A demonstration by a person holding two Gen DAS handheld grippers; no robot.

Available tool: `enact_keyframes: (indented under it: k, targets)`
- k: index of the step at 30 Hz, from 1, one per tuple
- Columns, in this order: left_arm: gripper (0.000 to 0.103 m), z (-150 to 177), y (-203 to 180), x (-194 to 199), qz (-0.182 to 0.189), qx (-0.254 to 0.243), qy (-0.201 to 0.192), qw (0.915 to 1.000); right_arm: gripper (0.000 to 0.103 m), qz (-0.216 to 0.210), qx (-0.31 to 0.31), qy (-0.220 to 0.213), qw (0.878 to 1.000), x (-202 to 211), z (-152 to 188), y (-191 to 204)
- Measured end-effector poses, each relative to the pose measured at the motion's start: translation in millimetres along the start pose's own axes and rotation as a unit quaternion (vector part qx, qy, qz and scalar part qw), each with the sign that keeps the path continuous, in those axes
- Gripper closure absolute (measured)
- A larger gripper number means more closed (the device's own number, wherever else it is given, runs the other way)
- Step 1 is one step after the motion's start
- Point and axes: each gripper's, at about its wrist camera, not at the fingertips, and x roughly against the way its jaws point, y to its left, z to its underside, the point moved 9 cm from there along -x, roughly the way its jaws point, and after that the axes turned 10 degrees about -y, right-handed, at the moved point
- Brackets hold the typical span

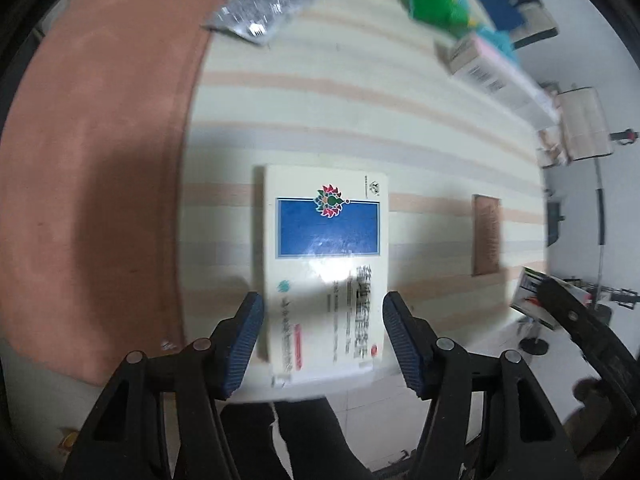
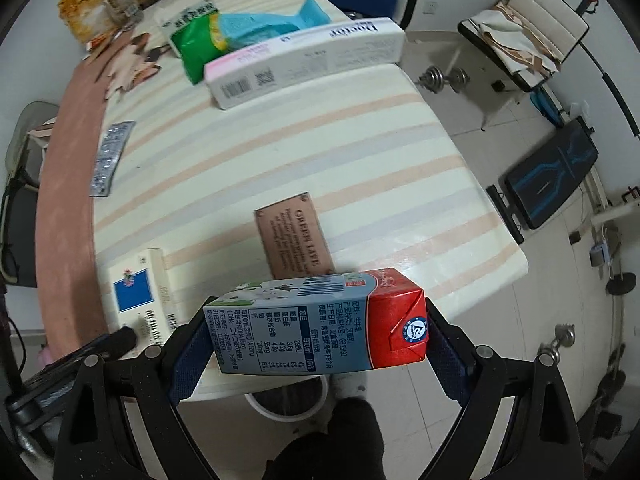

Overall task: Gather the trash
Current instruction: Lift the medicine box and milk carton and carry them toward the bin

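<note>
One milk carton (image 2: 316, 322), right gripper (image 2: 316, 344) clamped

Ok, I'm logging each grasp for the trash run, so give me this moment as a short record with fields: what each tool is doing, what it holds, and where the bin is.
left tool: open, pads on either side of the white and blue medicine box, whether touching cannot be told
medicine box: lying flat at the striped table edge
right tool: shut on the milk carton, held sideways, off the table
bin: on the floor below the carton, white rim showing
left on table: blister pack, brown card, long white box, green bag
</note>
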Motion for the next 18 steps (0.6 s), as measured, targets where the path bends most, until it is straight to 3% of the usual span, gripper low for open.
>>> enact_keyframes:
  k: [1, 2, 5, 11, 18]
  targets:
    - [0.040, -1.1, -1.6, -7.4, -0.013, -0.001, 0.005, 0.9999, 0.008, 0.000, 0.001, 0.003, 1.000, -4.2, -0.3, -2.4]
    - [0.028, -2.8, -4.4, -12.0, -0.016, 0.002, 0.005, 0.9999, 0.008, 0.000, 0.001, 0.006, 1.000, -8.4, -0.9, -3.6]
    - [0.029, -3.6, -9.1, -16.2, -0.052, 0.009, 0.004, 0.9986, 0.008, -0.002, 0.002, 0.014, 1.000, -19.3, -2.2, -7.6]
    - [0.033, 1.8, -23.4, -21.0, -0.120, -0.034, -0.012, 0.9921, 0.008, -0.013, 0.004, 0.020, 1.000, -29.7, -0.8, -11.8]
    - [0.033, 20.6, -27.0, 18.1, -0.110, -0.050, -0.070, 0.9902, 0.008, -0.031, 0.020, 0.005, 0.999, -13.7, 14.6, -16.4]
